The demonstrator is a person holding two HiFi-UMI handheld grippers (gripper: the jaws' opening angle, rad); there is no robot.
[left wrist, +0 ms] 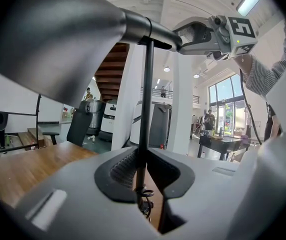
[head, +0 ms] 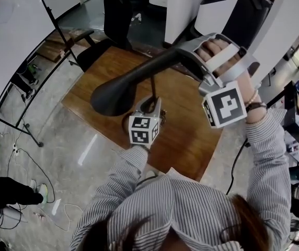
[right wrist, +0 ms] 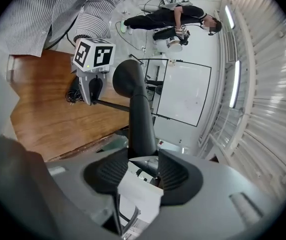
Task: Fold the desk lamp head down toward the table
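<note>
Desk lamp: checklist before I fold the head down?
1. Left gripper shut on the pole: ok, the fingers pinch it low down.
2. Right gripper shut on the neck behind the lamp head: ok.
3. Hinge at the pole top free of fingers: ok, the right gripper sits beyond it.
4. Base seated on the table: cannot tell, the left gripper hides it.
5. Bystander out of the way: ok, off in the background.
</note>
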